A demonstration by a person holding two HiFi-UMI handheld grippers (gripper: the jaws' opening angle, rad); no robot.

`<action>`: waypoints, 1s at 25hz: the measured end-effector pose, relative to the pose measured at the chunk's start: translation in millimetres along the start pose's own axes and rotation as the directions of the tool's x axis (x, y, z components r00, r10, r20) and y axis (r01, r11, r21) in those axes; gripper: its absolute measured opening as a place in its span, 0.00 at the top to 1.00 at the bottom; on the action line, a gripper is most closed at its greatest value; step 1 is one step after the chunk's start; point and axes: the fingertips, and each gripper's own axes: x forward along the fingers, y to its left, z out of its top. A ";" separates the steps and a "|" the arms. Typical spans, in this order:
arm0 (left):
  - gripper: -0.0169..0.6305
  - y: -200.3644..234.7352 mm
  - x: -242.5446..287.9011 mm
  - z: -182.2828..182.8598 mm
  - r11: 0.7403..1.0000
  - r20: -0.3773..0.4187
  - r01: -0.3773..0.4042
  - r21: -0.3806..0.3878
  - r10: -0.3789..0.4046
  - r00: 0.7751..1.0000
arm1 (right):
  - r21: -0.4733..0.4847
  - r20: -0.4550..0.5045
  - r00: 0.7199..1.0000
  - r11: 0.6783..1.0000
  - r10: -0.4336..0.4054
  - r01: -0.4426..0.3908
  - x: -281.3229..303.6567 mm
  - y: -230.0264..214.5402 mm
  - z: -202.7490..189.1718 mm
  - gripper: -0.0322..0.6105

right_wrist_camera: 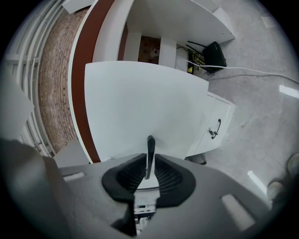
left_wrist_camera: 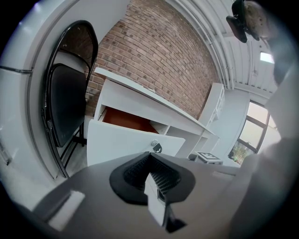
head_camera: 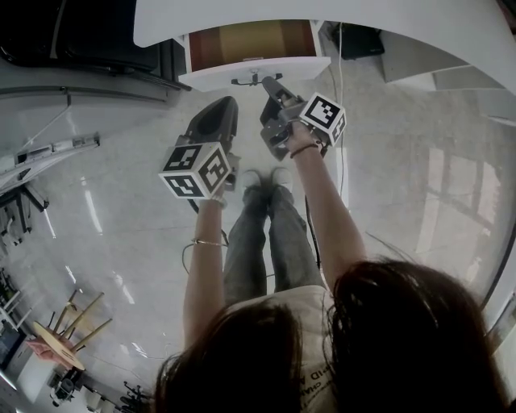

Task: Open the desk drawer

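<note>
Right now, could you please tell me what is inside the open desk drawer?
Only a bare brown floor shows inside the drawer; no contents are visible. Its rear runs under the desk top, so that part is hidden.

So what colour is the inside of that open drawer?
Reddish-brown, fading to tan in the middle; the drawer shows it best in the head view.

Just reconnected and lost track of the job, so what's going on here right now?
A seated person holds a gripper in each hand at a white desk. The right gripper is shut on the black handle of the drawer, which stands partly pulled out, its brown inside showing. The left gripper hangs back from the drawer, jaws together on nothing.
</note>
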 end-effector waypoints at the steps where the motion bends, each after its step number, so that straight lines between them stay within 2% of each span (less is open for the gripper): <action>1: 0.98 0.1 0.4 0.4 1.000 0.000 -0.001 0.000 0.001 1.000 | -0.008 -0.006 1.000 1.000 -0.003 0.003 0.1 0.5 -0.6 0.88; 7: 0.98 0.7 -1.9 6.1 1.000 0.002 -0.010 -0.007 0.010 1.000 | -0.085 -0.038 0.998 0.995 -0.055 0.052 -10.5 0.2 -4.9 0.87; 11: 0.98 -4.3 -7.7 13.0 1.000 0.008 -0.013 -0.017 0.013 1.000 | -0.205 -0.072 0.995 0.977 -0.070 0.054 -24.3 17.0 -7.8 0.87; 14: 0.98 -13.8 -17.0 21.4 1.000 0.013 -0.010 -0.024 0.010 1.000 | -0.321 -0.107 0.991 0.946 -0.080 0.042 -37.6 42.0 -13.8 0.88; 18: 0.98 -29.9 -32.2 42.1 1.000 0.037 -0.003 -0.027 0.004 0.999 | -0.497 -0.140 0.985 0.868 -0.098 0.016 -56.6 85.3 -19.9 0.90; 21: 0.98 -38.7 -46.4 62.3 1.000 0.056 0.008 -0.021 -0.007 0.998 | -0.632 -0.155 0.980 0.775 -0.127 0.000 -65.4 121.5 -25.4 0.90; 25: 0.98 -59.5 -68.7 84.9 1.000 0.079 0.029 -0.007 -0.028 0.997 | -0.743 -0.170 0.976 0.668 -0.133 -0.038 -83.3 165.0 -36.7 0.91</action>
